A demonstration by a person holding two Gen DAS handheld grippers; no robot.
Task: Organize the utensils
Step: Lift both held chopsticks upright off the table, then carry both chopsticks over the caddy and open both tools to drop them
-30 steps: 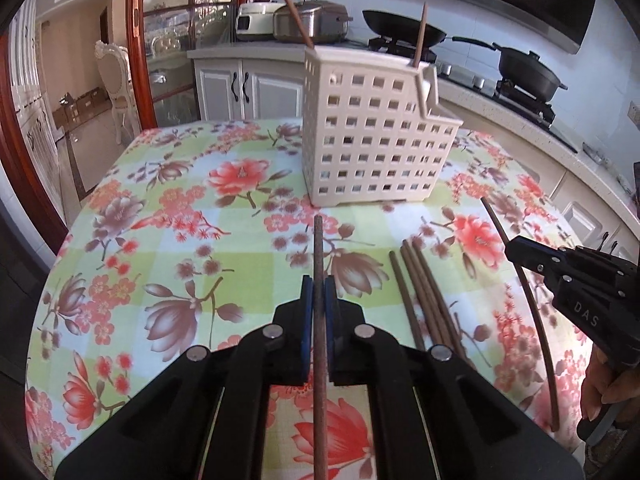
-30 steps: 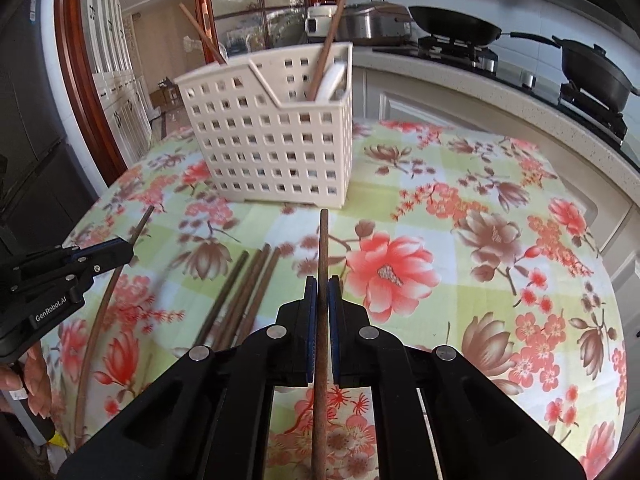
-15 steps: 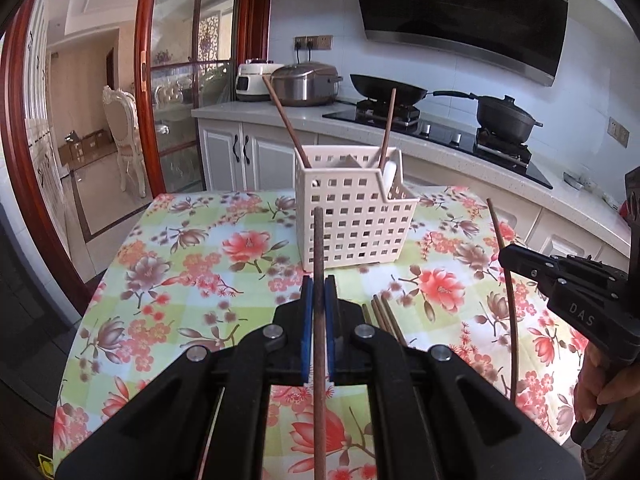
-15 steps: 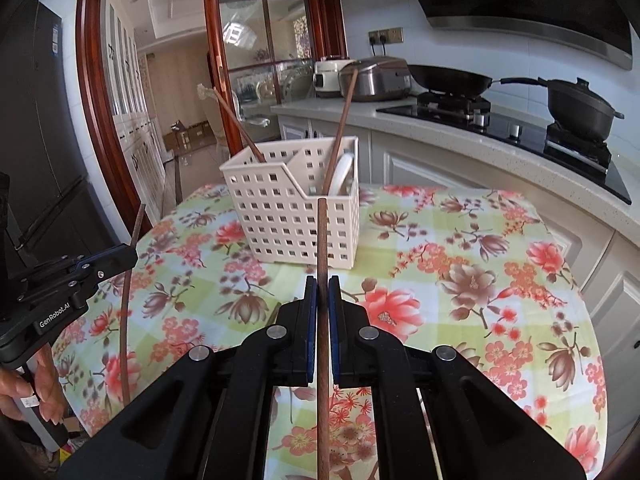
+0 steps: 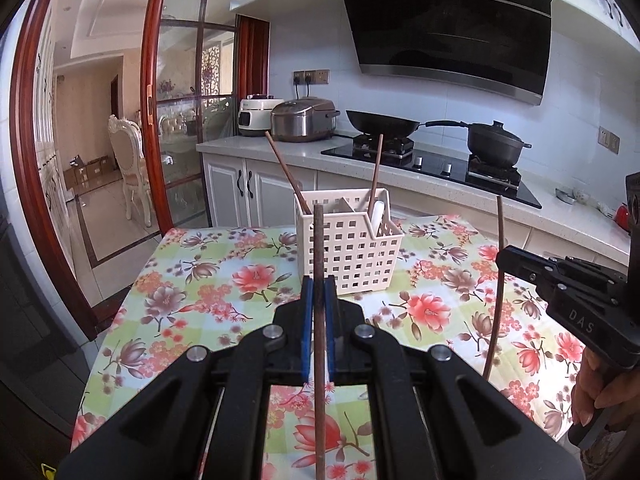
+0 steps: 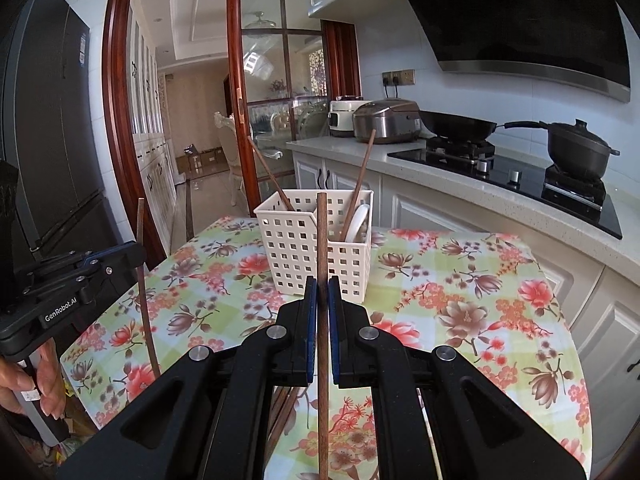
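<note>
Above the flowered table (image 5: 224,280), I am clamping one chopstick upright in each closed gripper, left gripper (image 5: 318,300) and right gripper (image 6: 322,304), long axes vertical, tips pointing up, while the white basket (image 5: 352,256) is standing straight ahead, about equally near both.

Tablecloth (image 5: 224,280): pale green/blue/yellow checks w/ red, pink & brown flowers. Perforated plastic utensil basket (image 5: 352,248): cream-white, grid of square holes. Thin wooden chopstick (image 5: 319,320) in left gripper (image 5: 318,296): dark brown; gripper body black, blue pads. Chopstick in right gripper (image 6: 322,300): reddish-brown, same black/blue. Door frame (image 6: 116,140): glossy red-brown wood. Cabinets (image 5: 248,188): white, black handles.
</note>
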